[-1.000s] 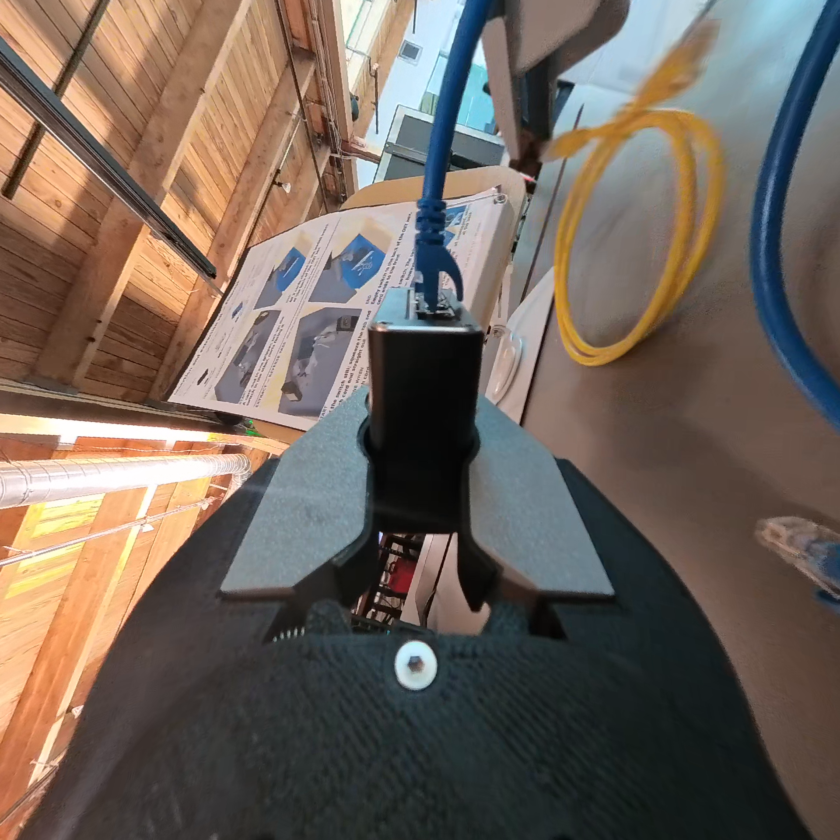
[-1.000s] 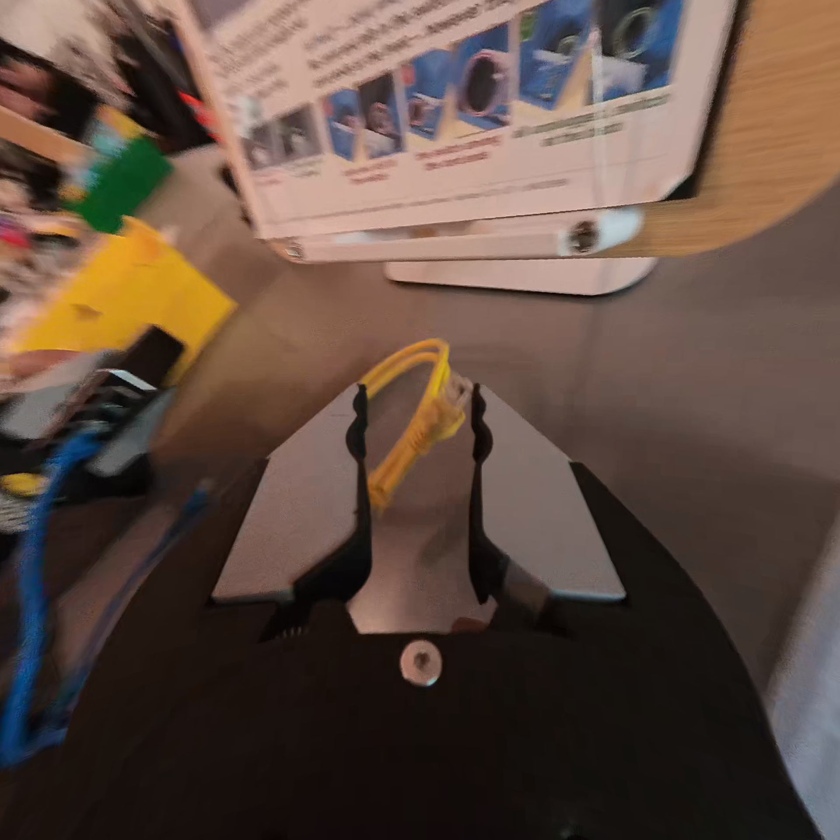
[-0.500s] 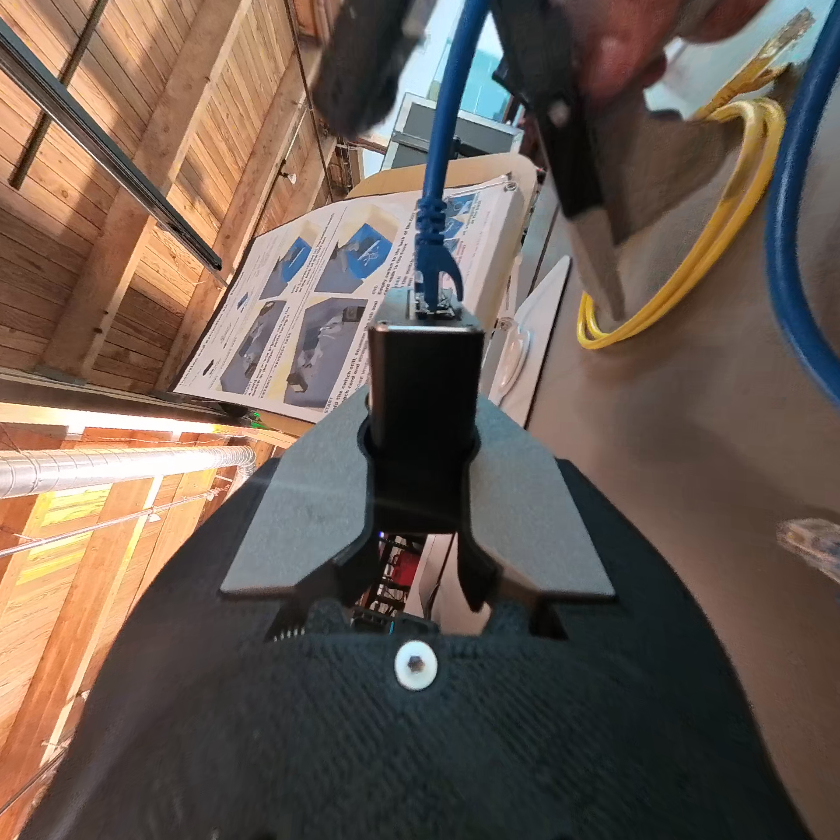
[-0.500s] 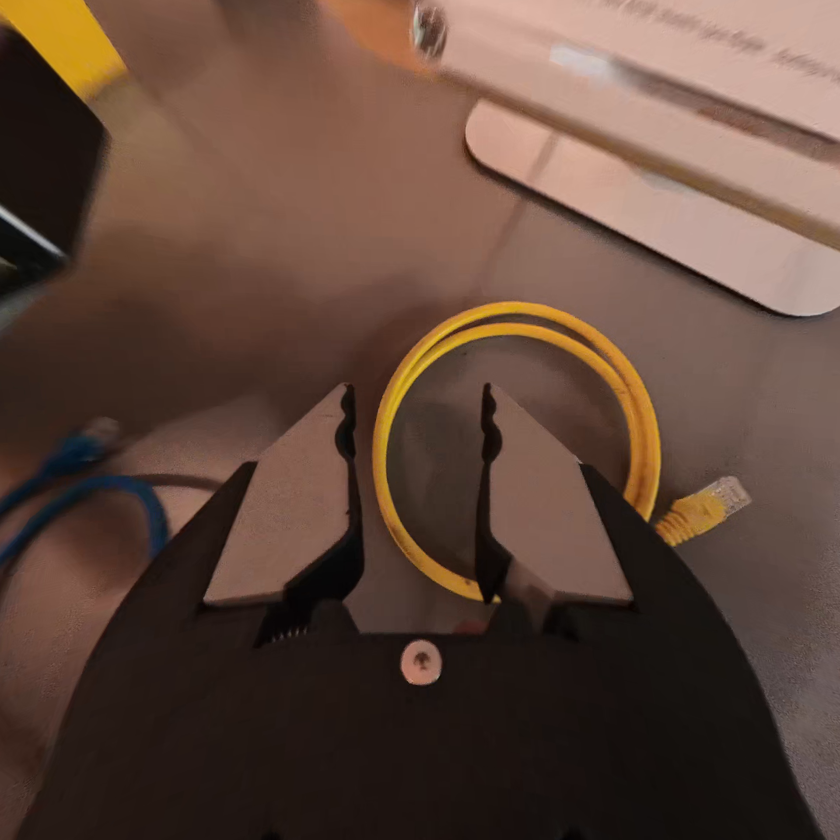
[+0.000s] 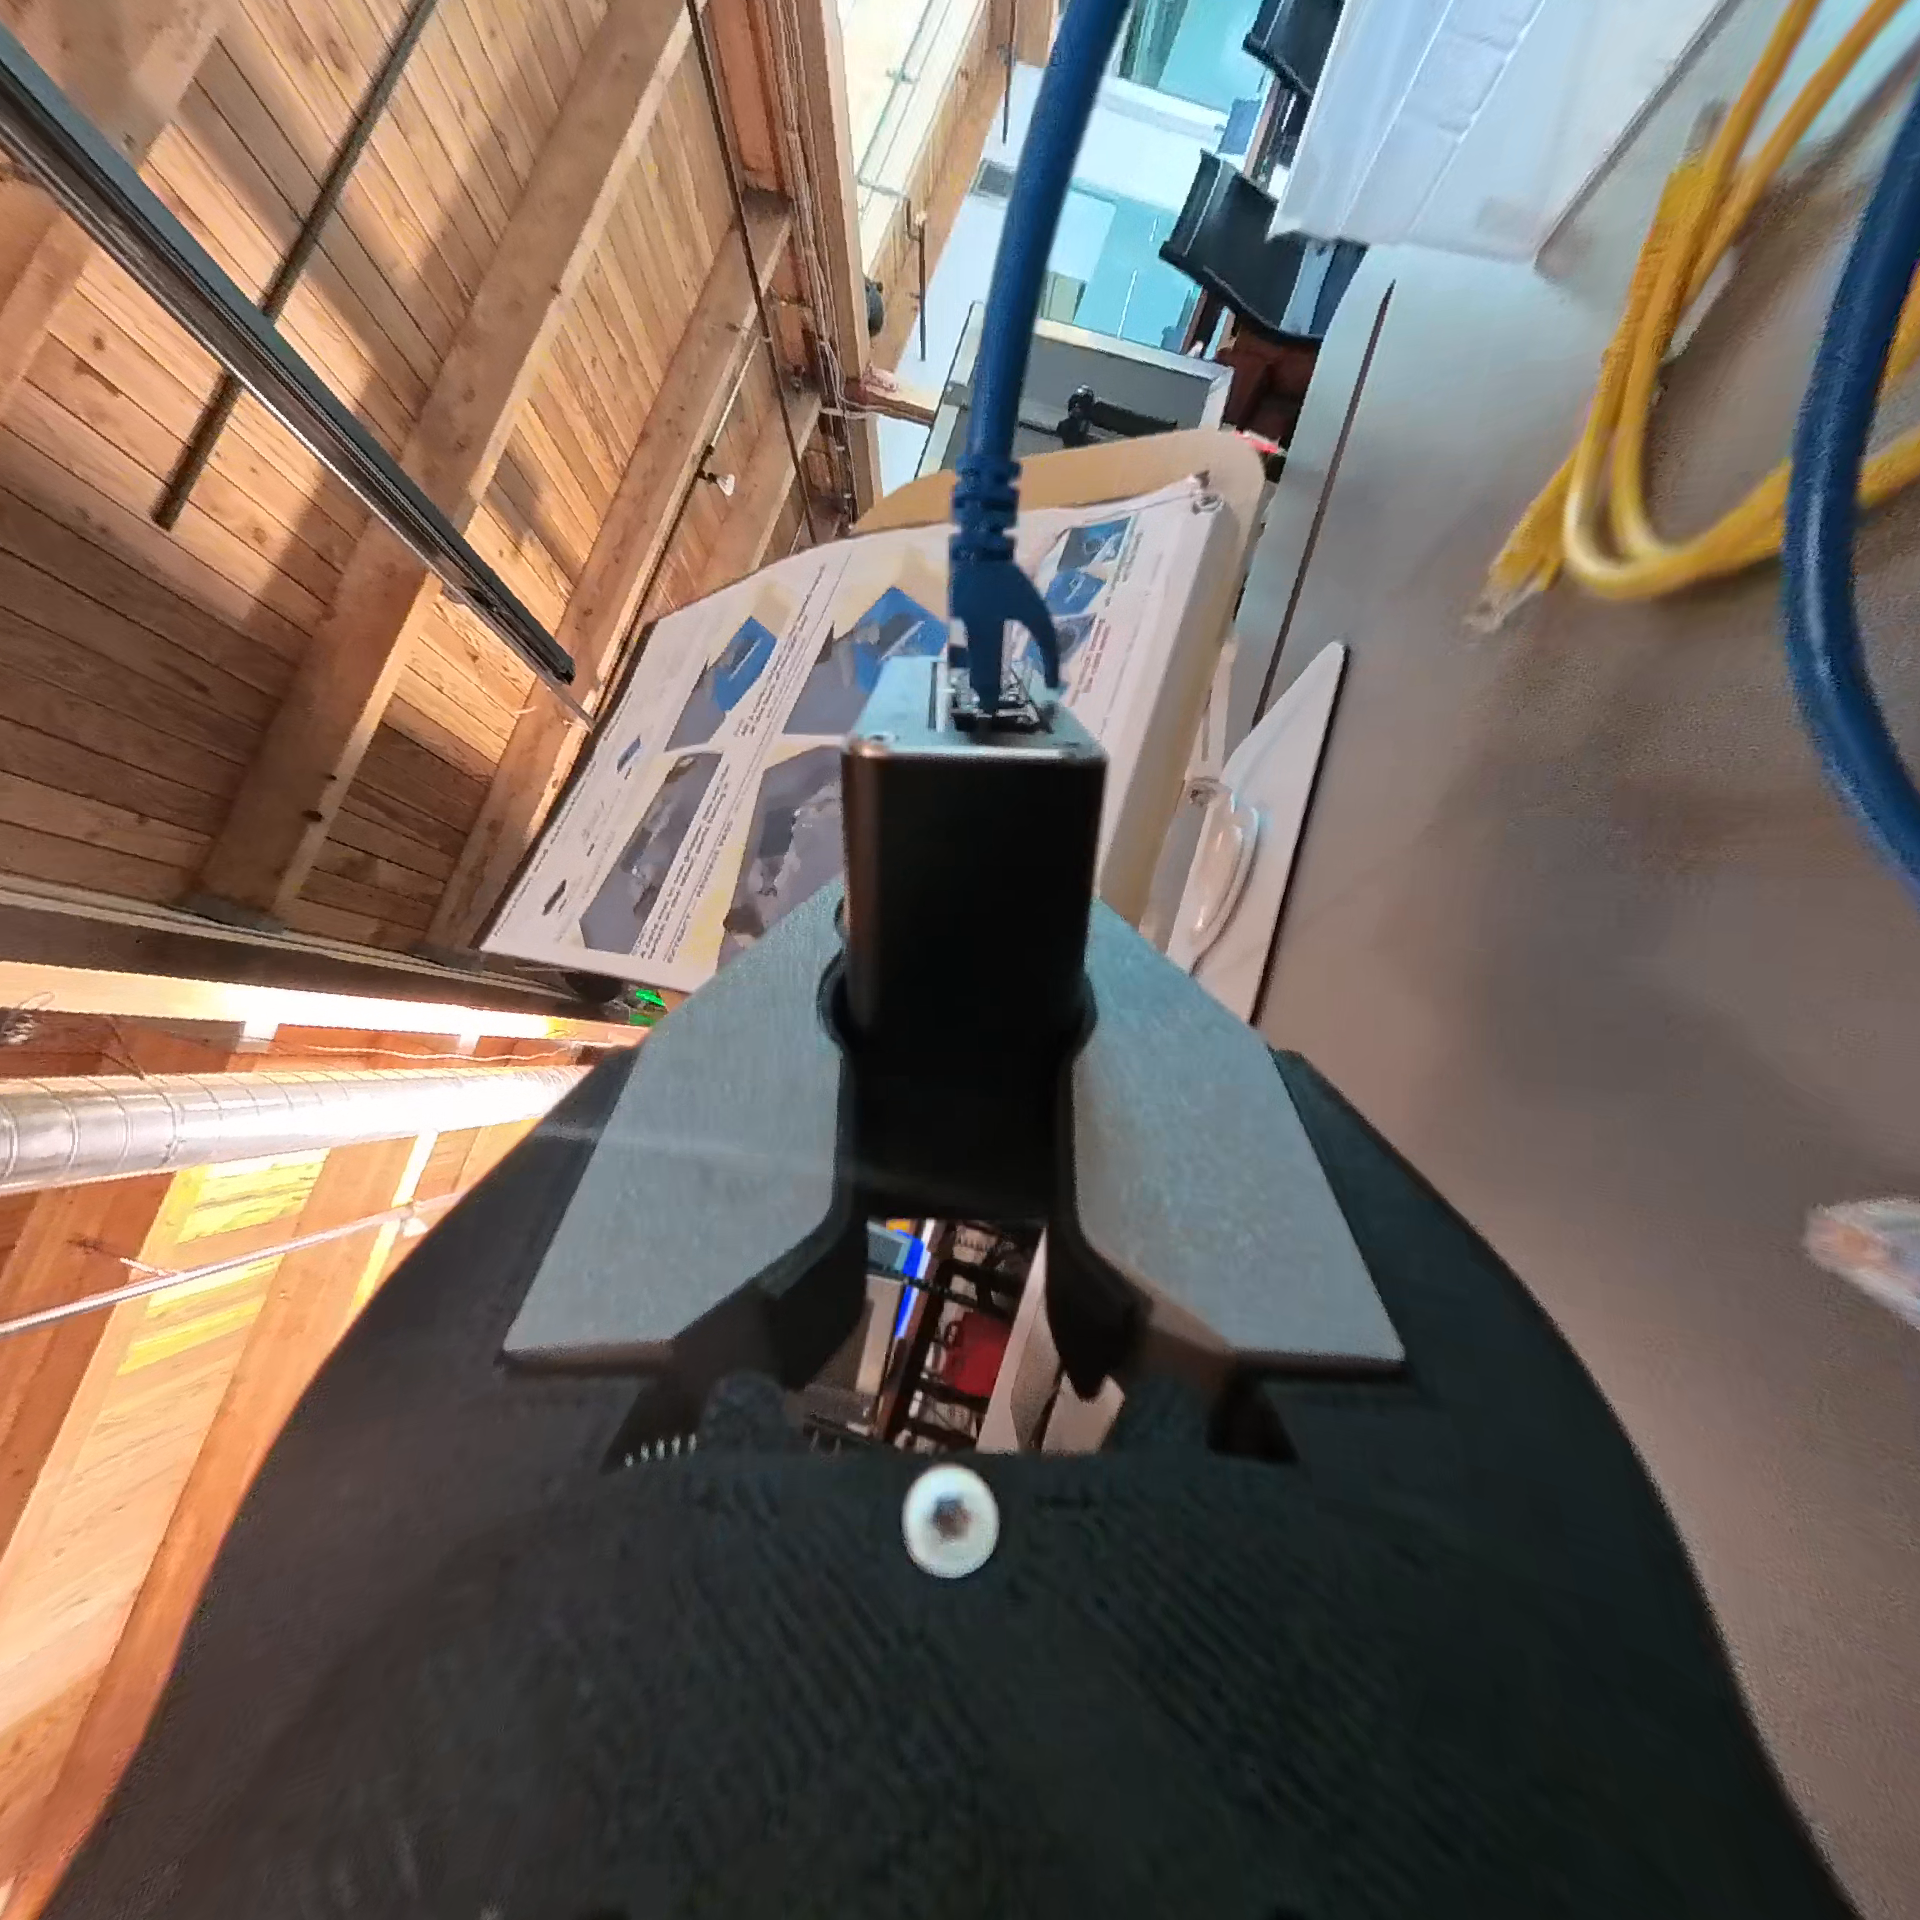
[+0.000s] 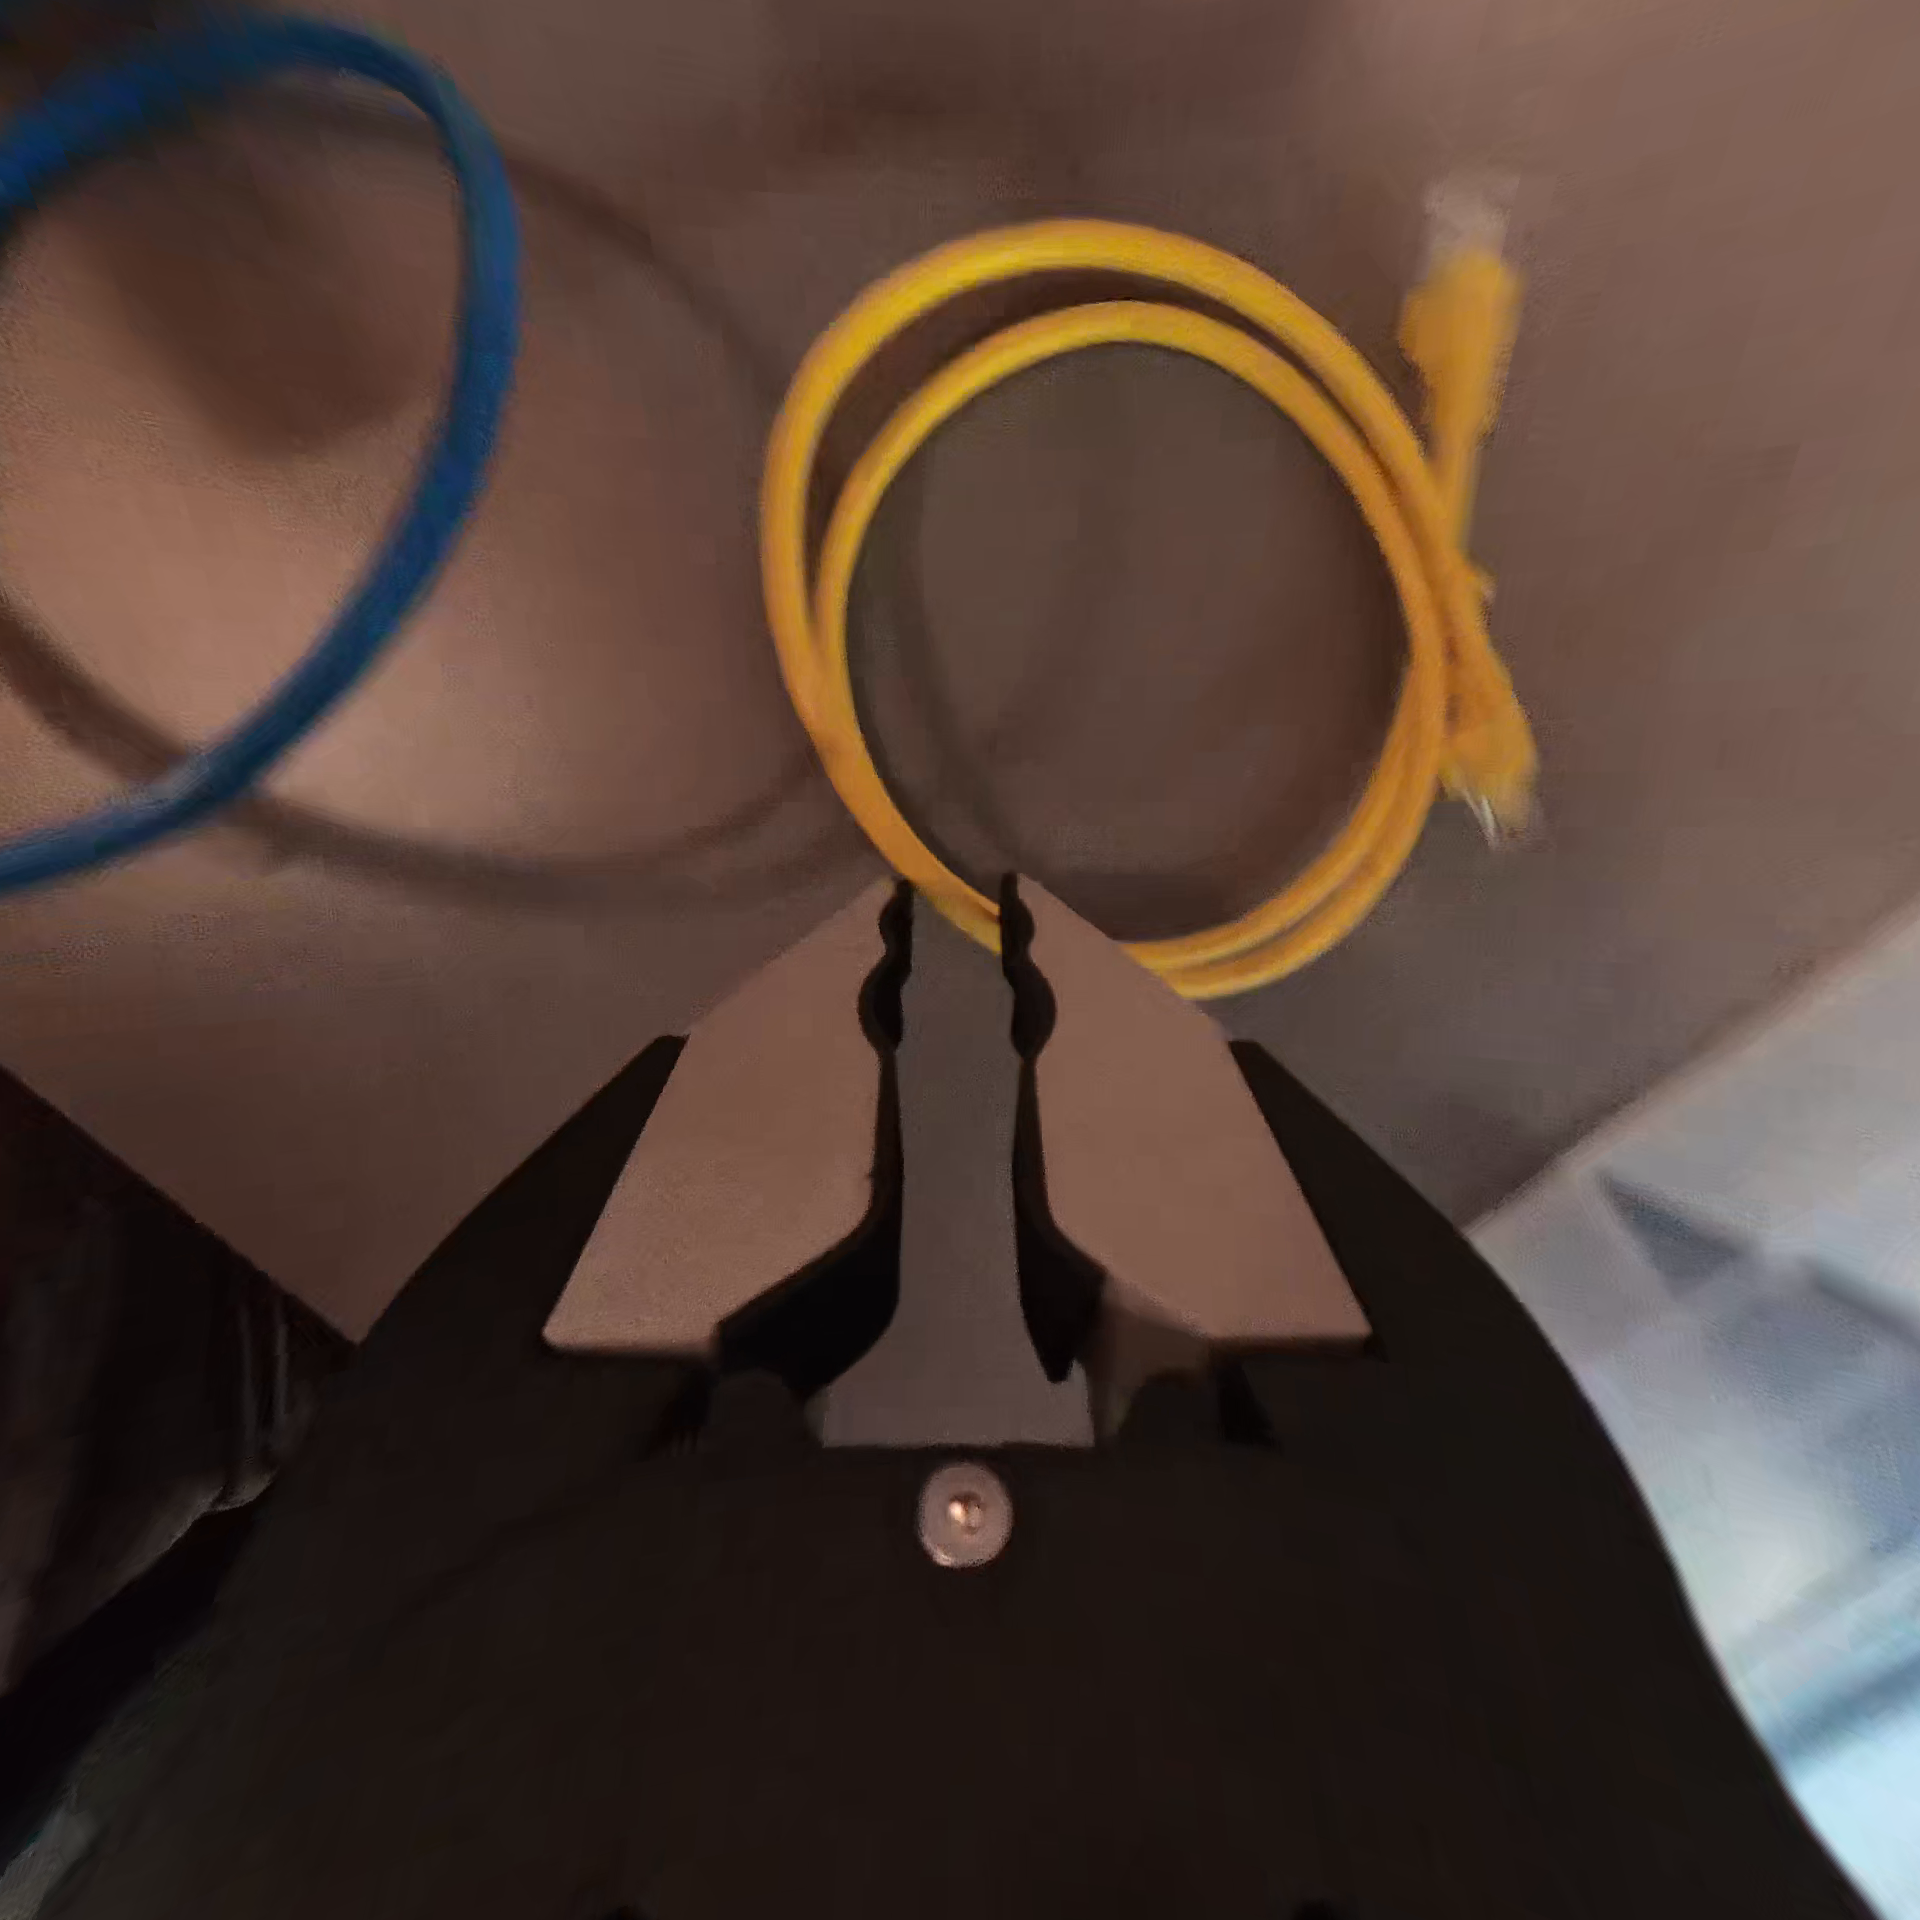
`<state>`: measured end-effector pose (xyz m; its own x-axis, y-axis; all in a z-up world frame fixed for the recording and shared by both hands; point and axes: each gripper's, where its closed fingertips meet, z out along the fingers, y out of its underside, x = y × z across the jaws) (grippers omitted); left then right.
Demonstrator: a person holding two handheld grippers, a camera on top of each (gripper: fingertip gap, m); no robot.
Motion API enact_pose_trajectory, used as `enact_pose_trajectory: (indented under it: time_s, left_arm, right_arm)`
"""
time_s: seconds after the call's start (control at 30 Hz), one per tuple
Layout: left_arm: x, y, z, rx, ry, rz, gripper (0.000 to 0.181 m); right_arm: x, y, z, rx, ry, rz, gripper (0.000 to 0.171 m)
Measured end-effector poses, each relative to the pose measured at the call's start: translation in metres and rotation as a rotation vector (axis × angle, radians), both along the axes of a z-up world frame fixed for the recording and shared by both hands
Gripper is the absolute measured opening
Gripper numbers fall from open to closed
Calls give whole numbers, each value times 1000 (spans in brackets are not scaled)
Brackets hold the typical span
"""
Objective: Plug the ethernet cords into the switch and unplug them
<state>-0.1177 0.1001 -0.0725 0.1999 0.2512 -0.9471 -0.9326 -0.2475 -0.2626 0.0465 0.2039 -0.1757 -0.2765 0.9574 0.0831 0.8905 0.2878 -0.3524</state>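
Switch [image 5: 975,894]: a small black box, held lengthwise between the two fingers of the left tool [image 5: 961,935], its port face pointing away from the camera.

Blue cord [image 5: 1013,343]: one plug sits seated in a port on that face, its boot and latch guard visible. The cord runs away from the switch and loops back over the grey desk [image 5: 1558,1039]. Its other plug [image 5: 1870,1262], clear-tipped and blurred, lies free on the desk.

Yellow cord [image 6: 1101,582]: coiled in about two flat turns on the desk, well apart from the switch. Both plugs are free; one [image 6: 1460,281] lies at the coil's far side, the other [image 6: 1491,758] against its right side.
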Motion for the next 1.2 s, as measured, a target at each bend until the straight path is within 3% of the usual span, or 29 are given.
enact_pose_trajectory:
  time_s: [0.13, 0.33, 0.43, 0.57, 0.7, 0.73, 0.8, 0.9, 1.0, 1.07, 1.2]
  left_arm:
    - [10, 4, -5, -23, 11, -25, 33]
    - [10, 5, -11, -44, -5, -19, 34]
    - [6, 4, -11, -43, -12, -11, 34]
    - [5, 8, -16, -67, -12, -17, 33]
    - [1, 9, -26, -104, -39, -25, 33]
    - [0, 8, -25, -99, -42, -20, 33]
    - [-2, 5, -20, -80, -44, -14, 33]
    - [2, 4, -16, -72, -23, -17, 33]
    - [10, 7, -17, -88, 8, -37, 33]
    - [14, 8, -20, -101, 22, -45, 33]
    - [17, 10, -21, -106, 18, -54, 34]
  right_arm:
    - [12, 25, 13, -51, 76, -208, 13]
    - [-22, 30, 11, -183, 165, -312, 24]
    - [-30, 66, 7, -97, 206, -460, 25]
    - [-69, 54, 3, -275, 286, -484, 54]
    - [-100, 57, -20, -233, 265, -519, 53]
    - [-105, 57, -21, -206, 270, -507, 44]
    - [-106, 32, -26, -259, 212, -401, 0]
    - [-78, -30, -25, -381, 90, -104, 0]
    - [-43, -51, -19, -360, 54, 55, 0]
    - [-33, -48, -6, -354, 95, 76, 0]
    - [-45, 1, 14, -221, 218, -51, 24]
